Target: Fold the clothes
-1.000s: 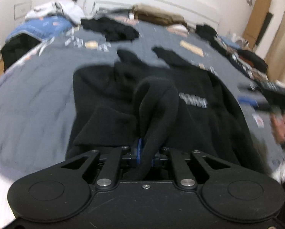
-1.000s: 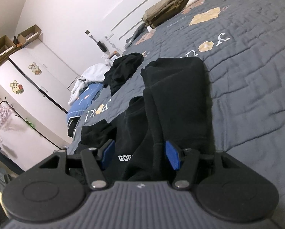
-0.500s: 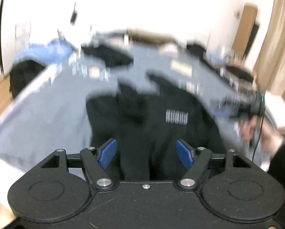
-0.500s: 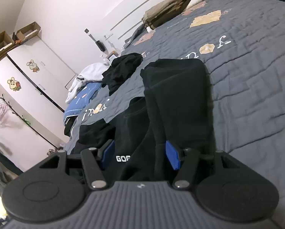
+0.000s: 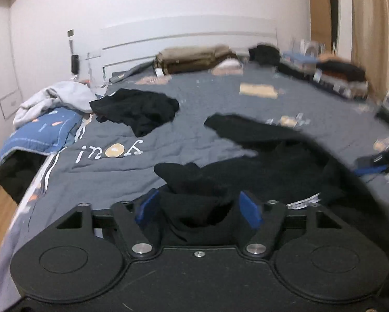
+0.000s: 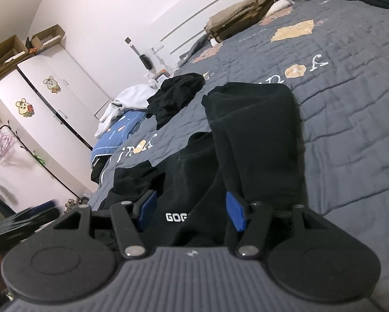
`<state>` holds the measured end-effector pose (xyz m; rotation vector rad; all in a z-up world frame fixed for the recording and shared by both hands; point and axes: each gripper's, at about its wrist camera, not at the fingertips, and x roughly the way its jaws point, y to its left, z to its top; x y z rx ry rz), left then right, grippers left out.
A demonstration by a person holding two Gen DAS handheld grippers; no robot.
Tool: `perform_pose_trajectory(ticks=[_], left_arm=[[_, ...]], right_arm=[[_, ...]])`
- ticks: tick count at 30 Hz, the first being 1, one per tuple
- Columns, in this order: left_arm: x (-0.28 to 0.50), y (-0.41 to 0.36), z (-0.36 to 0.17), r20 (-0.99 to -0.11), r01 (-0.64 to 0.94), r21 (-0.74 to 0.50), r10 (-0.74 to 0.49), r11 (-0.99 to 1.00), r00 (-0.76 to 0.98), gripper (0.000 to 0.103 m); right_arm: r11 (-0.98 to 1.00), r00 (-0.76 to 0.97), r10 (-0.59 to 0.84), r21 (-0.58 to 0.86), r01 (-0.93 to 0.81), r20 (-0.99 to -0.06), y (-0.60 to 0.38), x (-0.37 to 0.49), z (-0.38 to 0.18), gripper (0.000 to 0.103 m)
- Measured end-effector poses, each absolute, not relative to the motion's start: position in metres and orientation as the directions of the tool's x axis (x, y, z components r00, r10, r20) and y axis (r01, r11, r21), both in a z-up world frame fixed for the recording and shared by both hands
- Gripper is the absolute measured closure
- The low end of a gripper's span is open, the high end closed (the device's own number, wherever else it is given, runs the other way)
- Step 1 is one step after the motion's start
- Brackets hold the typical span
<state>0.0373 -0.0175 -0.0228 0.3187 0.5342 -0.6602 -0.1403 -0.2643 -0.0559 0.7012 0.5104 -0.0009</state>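
Note:
A black sweatshirt (image 5: 272, 171) with white lettering lies spread on the grey quilted bed (image 5: 207, 104). In the right wrist view one sleeve of the sweatshirt (image 6: 251, 130) is folded lengthways over the body. My left gripper (image 5: 198, 210) hangs at the garment's near-left edge. Its jaws are closing, a bunched fold of black cloth sits between the blue pads, and a gap still shows beside each pad. My right gripper (image 6: 190, 212) stands open low over the chest print, with the cloth lying under it.
A crumpled black garment (image 5: 137, 109) lies further up the bed, beside a pale grey one (image 5: 56, 96) and a blue pillow (image 5: 40, 132). Folded khaki clothes (image 5: 194, 59) rest by the headboard, and stacks (image 5: 337, 72) line the right edge. A white wardrobe (image 6: 38, 104) stands to the left.
My left gripper let go of the black sleeve it held, opened wide, and swung across to the sweatshirt's near-left edge. The right gripper has stayed put.

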Motion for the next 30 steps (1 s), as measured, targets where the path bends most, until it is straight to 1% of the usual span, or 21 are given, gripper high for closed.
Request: perform_pose_trajectory(ticks=[3,6,7,9,10,11,12,13,15,19,21,23,24,25,28,29,30], left_arm=[[0.061,-0.029,-0.051,-0.622,0.662,0.136,-0.457,0.737,0.636,0.040],[0.081,-0.033,-0.072,-0.656,0.634,0.166,-0.396,0.755,0.643,0.040],[0.087,-0.032,-0.079,-0.664,0.620,0.169,-0.376,0.766,0.646,0.036],[0.094,-0.027,-0.089,-0.681,0.606,0.151,-0.362,0.781,0.637,0.035],[0.096,-0.025,-0.092,-0.686,0.620,0.125,-0.384,0.775,0.618,0.044],[0.097,-0.023,-0.095,-0.690,0.633,0.098,-0.406,0.768,0.599,0.060],[0.098,-0.020,-0.098,-0.692,0.644,0.072,-0.426,0.762,0.582,0.091],[0.098,-0.016,-0.096,-0.682,0.644,0.054,-0.443,0.763,0.582,0.091],[0.094,-0.003,-0.083,-0.629,0.621,0.033,-0.466,0.783,0.622,0.091],[0.091,0.042,-0.038,-0.485,0.524,0.007,-0.455,0.852,0.747,0.092],[0.094,0.070,-0.012,-0.418,0.443,0.026,-0.393,0.896,0.819,0.092],[0.099,0.100,0.014,-0.348,0.339,0.039,-0.305,0.940,0.886,0.092],[0.104,0.116,0.024,-0.321,0.265,0.042,-0.238,0.963,0.917,0.092],[0.110,0.128,0.029,-0.316,0.187,0.062,-0.159,0.980,0.935,0.092],[0.130,0.160,0.032,-0.364,-0.039,0.172,0.100,0.984,0.926,0.092],[0.135,0.170,0.025,-0.407,-0.078,0.192,0.152,0.978,0.901,0.090],[0.138,0.178,0.016,-0.457,-0.102,0.217,0.194,0.971,0.868,0.086]], right_arm=[[0.774,0.876,0.176,0.613,0.159,-0.449,-0.263,-0.136,-0.058,0.045],[0.786,0.869,0.189,0.601,0.145,-0.457,-0.261,-0.132,-0.060,0.045],[0.789,0.867,0.192,0.598,0.143,-0.460,-0.261,-0.131,-0.061,0.045],[0.790,0.864,0.197,0.597,0.141,-0.464,-0.260,-0.130,-0.063,0.045],[0.791,0.862,0.199,0.596,0.138,-0.465,-0.260,-0.129,-0.064,0.045],[0.794,0.862,0.200,0.592,0.136,-0.466,-0.259,-0.129,-0.064,0.045],[0.798,0.862,0.198,0.588,0.134,-0.466,-0.258,-0.129,-0.065,0.045],[0.798,0.863,0.198,0.588,0.134,-0.465,-0.258,-0.129,-0.065,0.045],[0.794,0.866,0.196,0.593,0.136,-0.461,-0.259,-0.131,-0.064,0.045],[0.779,0.876,0.189,0.611,0.141,-0.444,-0.261,-0.134,-0.062,0.045],[0.774,0.882,0.181,0.616,0.145,-0.435,-0.263,-0.136,-0.060,0.045],[0.777,0.890,0.165,0.612,0.149,-0.425,-0.263,-0.138,-0.058,0.045],[0.776,0.892,0.160,0.612,0.151,-0.423,-0.264,-0.139,-0.058,0.045],[0.773,0.894,0.157,0.615,0.154,-0.421,-0.265,-0.140,-0.058,0.045],[0.768,0.895,0.148,0.619,0.164,-0.422,-0.268,-0.140,-0.058,0.045],[0.769,0.894,0.144,0.617,0.169,-0.425,-0.268,-0.140,-0.058,0.045],[0.770,0.893,0.141,0.615,0.172,-0.427,-0.269,-0.139,-0.059,0.045]])
